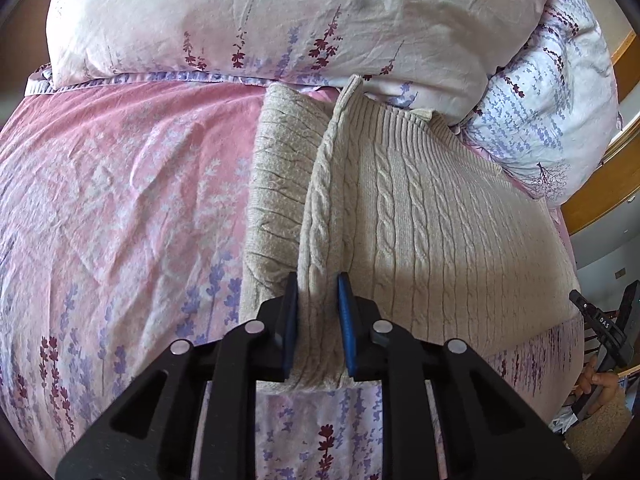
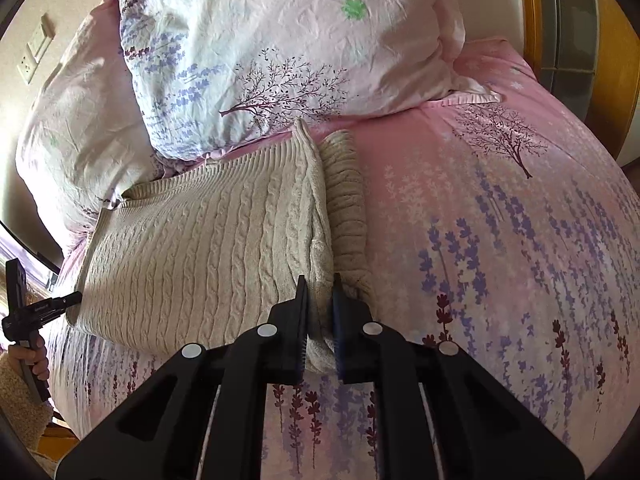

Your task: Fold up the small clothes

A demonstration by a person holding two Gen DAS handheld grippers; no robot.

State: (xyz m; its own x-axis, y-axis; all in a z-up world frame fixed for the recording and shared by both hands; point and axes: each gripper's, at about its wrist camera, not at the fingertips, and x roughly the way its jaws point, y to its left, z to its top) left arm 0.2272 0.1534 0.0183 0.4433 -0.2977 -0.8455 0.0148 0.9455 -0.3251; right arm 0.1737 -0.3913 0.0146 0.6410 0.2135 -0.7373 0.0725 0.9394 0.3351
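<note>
A cream cable-knit sweater (image 1: 420, 216) lies on the pink floral bed sheet (image 1: 120, 208). My left gripper (image 1: 318, 280) is shut on a raised fold along the sweater's left edge; a plainer ribbed part lies flat to the left of the fold. In the right wrist view the same sweater (image 2: 192, 248) lies left of centre. My right gripper (image 2: 320, 280) is shut on a pinched fold at its right edge, beside a ribbed sleeve (image 2: 344, 204). The other gripper shows at the frame edges, right in the left view (image 1: 608, 332) and left in the right view (image 2: 28, 312).
Floral pillows (image 1: 280, 20) lie behind the sweater, also in the right wrist view (image 2: 288, 48). A wooden bed frame (image 1: 608, 188) runs at the right. A wall socket (image 2: 34, 52) is at the far left. The sheet (image 2: 500, 240) spreads to the right.
</note>
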